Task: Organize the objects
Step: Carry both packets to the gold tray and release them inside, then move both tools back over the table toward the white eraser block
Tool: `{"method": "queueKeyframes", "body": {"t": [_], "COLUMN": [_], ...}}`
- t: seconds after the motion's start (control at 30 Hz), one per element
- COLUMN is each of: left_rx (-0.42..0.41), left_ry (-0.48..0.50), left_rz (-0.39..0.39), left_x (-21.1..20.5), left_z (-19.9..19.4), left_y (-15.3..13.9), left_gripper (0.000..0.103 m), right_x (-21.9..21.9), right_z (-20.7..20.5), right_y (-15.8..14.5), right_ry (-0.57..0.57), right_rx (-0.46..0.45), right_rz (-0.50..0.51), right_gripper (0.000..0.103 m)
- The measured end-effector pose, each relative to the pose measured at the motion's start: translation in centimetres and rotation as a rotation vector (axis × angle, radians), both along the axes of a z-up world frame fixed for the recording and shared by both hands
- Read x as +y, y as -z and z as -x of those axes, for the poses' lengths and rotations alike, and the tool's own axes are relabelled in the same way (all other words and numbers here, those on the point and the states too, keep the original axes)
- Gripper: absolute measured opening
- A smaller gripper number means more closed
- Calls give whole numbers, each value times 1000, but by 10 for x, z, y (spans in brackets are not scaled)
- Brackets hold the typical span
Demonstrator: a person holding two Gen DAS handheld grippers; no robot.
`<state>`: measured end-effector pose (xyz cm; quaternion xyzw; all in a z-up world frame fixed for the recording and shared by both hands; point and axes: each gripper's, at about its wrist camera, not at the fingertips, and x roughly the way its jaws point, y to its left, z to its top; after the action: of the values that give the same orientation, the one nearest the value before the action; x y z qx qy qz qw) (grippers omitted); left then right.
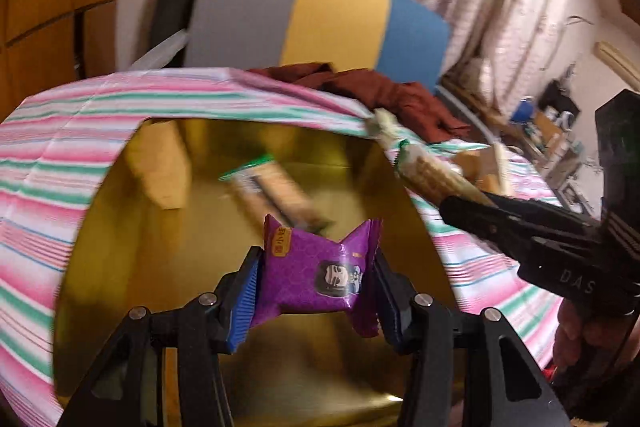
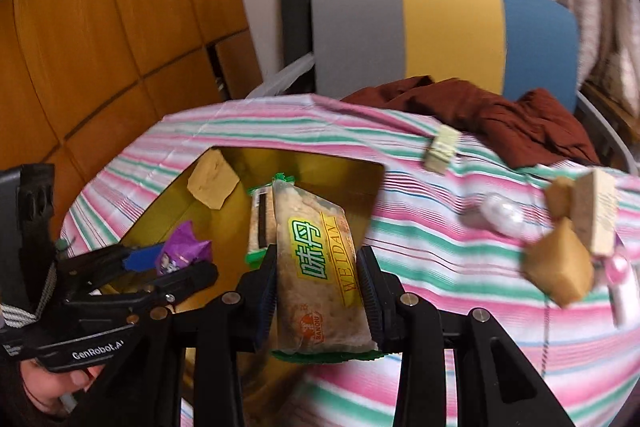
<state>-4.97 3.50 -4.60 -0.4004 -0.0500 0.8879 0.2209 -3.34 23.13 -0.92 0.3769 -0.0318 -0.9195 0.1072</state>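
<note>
My left gripper (image 1: pixel 316 291) is shut on a purple snack packet (image 1: pixel 316 277) and holds it over the open gold box (image 1: pixel 120 247). It also shows in the right wrist view (image 2: pixel 168 263), with the purple packet (image 2: pixel 182 247) between its fingers. My right gripper (image 2: pixel 318 291) is shut on a clear cracker packet with a yellow-green label (image 2: pixel 320 275) at the box's near right edge. In the left wrist view the right gripper (image 1: pixel 472 205) holds that cracker packet (image 1: pixel 424 171) over the box rim. Another cracker packet (image 1: pixel 272 191) and a tan wrapped block (image 1: pixel 160 167) lie inside the box.
The box (image 2: pixel 160 223) sits on a table with a pink, green and white striped cloth (image 2: pixel 440 267). On the cloth to the right lie tan wrapped blocks (image 2: pixel 560 267), a small pale packet (image 2: pixel 442 149) and pale round items (image 2: pixel 504 215). A chair with dark red cloth (image 2: pixel 500 115) stands behind.
</note>
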Motion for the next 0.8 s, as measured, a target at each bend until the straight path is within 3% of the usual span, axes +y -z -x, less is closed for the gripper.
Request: {"method": "queueKeyframes", "body": {"t": [0.23, 0.33, 0.43, 0.57, 0.8], "left_rx": [-41, -96, -116, -120, -107], "left_ry": [-87, -135, -158, -166, -268], "left_rz": [45, 43, 29, 44, 83], "left_x": [-36, -47, -56, -56, -60], "left_z": [33, 44, 49, 51, 53], "left_y": [15, 23, 28, 30, 23], "left_gripper": [52, 52, 52, 53, 63], "right_x": [-27, -25, -19, -20, -16], "right_z": [60, 78, 68, 41, 19], "right_y": [19, 25, 20, 13, 11], "right_ry": [44, 109, 123, 112, 102], "right_rx": [-42, -57, -43, 2, 18], "right_rz": [-89, -84, -1, 5, 50], "right_gripper": [39, 66, 68, 75, 76]}}
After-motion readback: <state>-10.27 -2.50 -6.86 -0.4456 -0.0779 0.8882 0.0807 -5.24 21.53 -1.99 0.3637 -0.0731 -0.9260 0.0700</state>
